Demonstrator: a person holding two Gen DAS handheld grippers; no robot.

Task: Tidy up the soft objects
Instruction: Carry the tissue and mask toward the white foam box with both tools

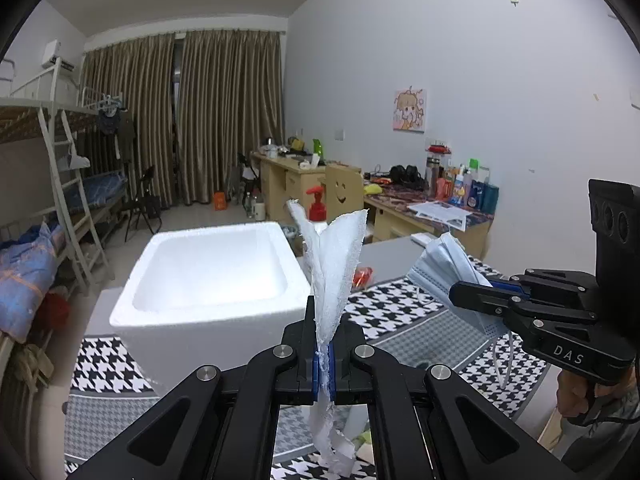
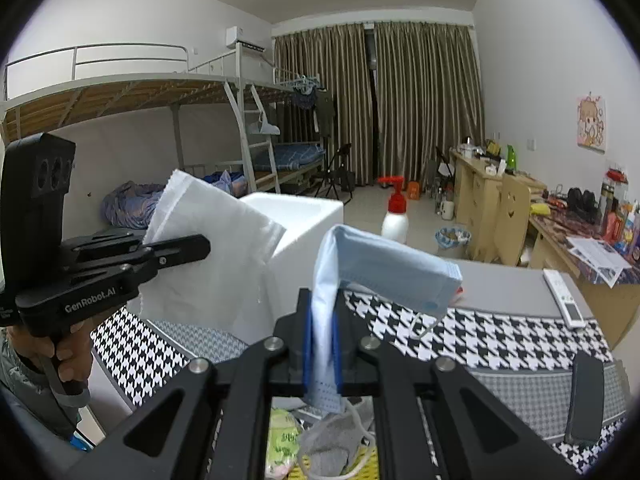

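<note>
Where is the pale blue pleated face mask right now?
The pale blue pleated face mask is clamped in the right tongs, held above the houndstooth tablecloth, right of the white foam box.

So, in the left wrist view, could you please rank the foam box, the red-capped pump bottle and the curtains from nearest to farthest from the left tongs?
1. Foam box: just ahead on the left, on the table.
2. Pump bottle: behind the box, partly hidden by the tissue that the left tongs hold.
3. Curtains: along the far end of the room.
</note>
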